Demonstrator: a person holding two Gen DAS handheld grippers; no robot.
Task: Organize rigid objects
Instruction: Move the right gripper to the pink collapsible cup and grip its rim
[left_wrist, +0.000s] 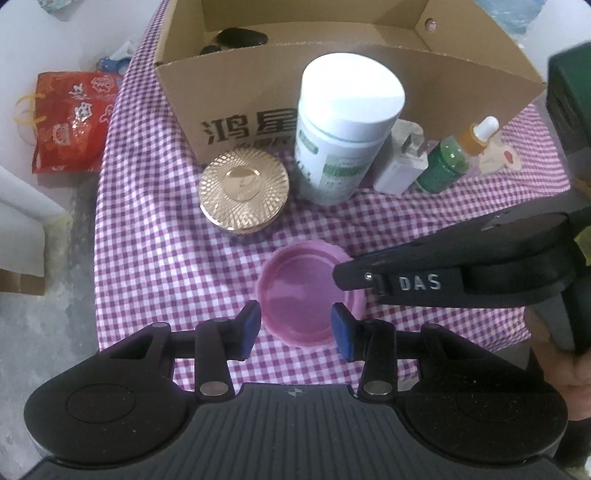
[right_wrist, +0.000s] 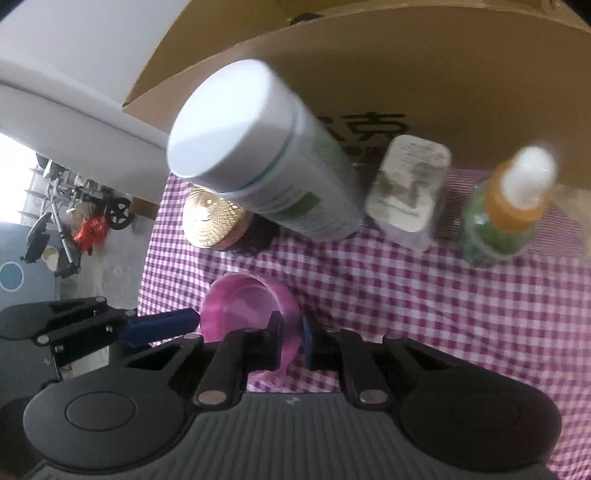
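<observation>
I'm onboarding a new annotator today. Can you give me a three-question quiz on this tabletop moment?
1. True or false: the right gripper is shut on the rim of the pink lid.
2. Which stands nearest the gold-lidded jar? A) dropper bottle B) white bottle C) white charger
3. Fill in: the left gripper has its jaws ____, one either side of the pink lid's near rim.

Key: 1 true; 2 B; 3 open, pads not pressing on the lid.
</observation>
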